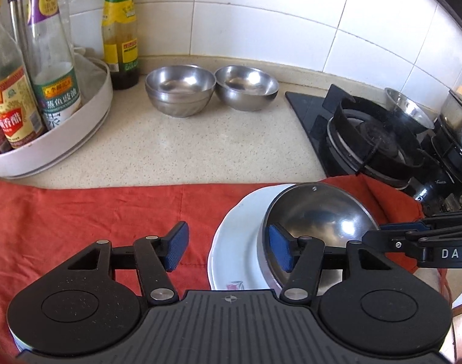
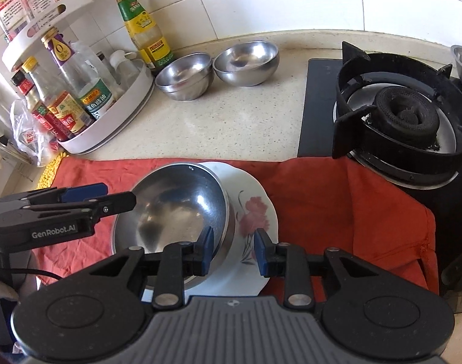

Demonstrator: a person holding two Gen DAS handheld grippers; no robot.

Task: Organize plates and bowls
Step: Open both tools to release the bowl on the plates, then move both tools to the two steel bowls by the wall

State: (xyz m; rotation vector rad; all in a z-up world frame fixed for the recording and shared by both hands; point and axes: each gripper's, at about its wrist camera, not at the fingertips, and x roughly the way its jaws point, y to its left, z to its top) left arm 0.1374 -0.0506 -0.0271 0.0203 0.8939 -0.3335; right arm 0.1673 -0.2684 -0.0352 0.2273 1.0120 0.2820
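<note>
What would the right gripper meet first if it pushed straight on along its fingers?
Most likely the steel bowl sitting on the flowered plate. The right gripper is open, its jaws astride the bowl's near rim, with the plate just beneath. Depth is hard to judge, so the plate could come first.

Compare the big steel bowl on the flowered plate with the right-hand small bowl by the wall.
The big bowl rests on the plate over the red cloth; the small bowl sits straight on the counter. The big bowl is wider and lies between the grippers; the small bowl stands beside a bowl stack, away from both. Both are steel, upright and empty.
</note>
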